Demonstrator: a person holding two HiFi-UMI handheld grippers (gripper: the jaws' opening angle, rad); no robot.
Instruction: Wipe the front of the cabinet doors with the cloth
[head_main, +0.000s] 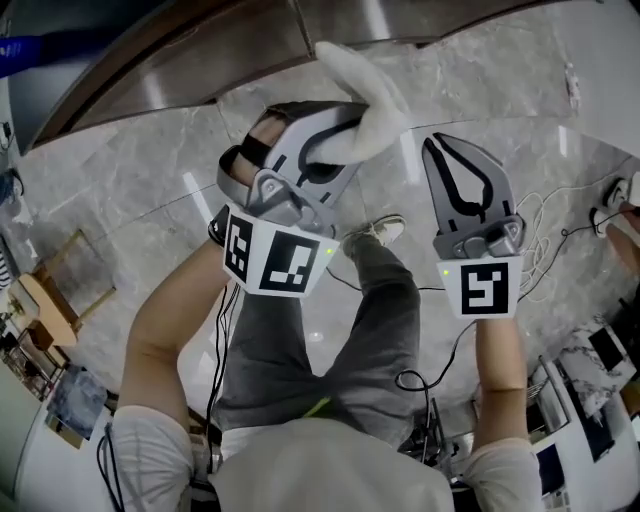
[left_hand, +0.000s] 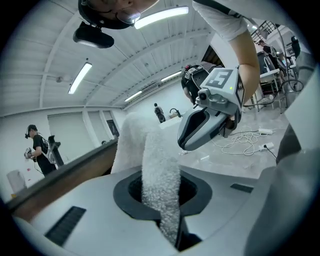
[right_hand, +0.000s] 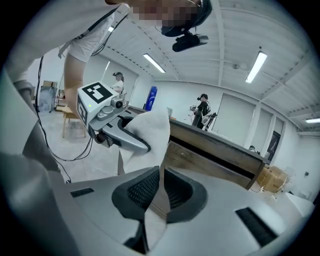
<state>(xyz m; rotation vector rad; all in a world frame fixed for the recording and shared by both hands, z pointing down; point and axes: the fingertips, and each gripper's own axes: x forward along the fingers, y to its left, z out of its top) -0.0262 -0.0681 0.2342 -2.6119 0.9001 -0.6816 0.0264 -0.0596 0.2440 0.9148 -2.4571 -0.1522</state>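
Closest to the lens, at the bottom of the head view, are the person's pale shirt and grey trouser legs, with a shoe (head_main: 380, 232) on the marble floor (head_main: 130, 200) below. Above them at centre-left, the left gripper (head_main: 340, 140) has its jaws clamped on the white cloth (head_main: 372, 95), which sticks out past the tips in a loose bunch. The right gripper (head_main: 458, 160), at centre-right, has its jaws together on nothing; only a thin slit shows between them in its own view.

The cabinet (right_hand: 220, 152) runs across the middle right of the right gripper view, a wooden front under a dark top. The cloth looks near it but apart from it, so wiping seems not yet begun. To do it well, I judge the bunched end should be pressed flat on the wood and drawn in long overlapping passes, with the hard jaw tips kept off the surface and the empty gripper held aside.

White cables (head_main: 545, 215) trail over the floor at the right, where feet could snag. Other people (right_hand: 202, 107) stand beyond the cabinet, well clear
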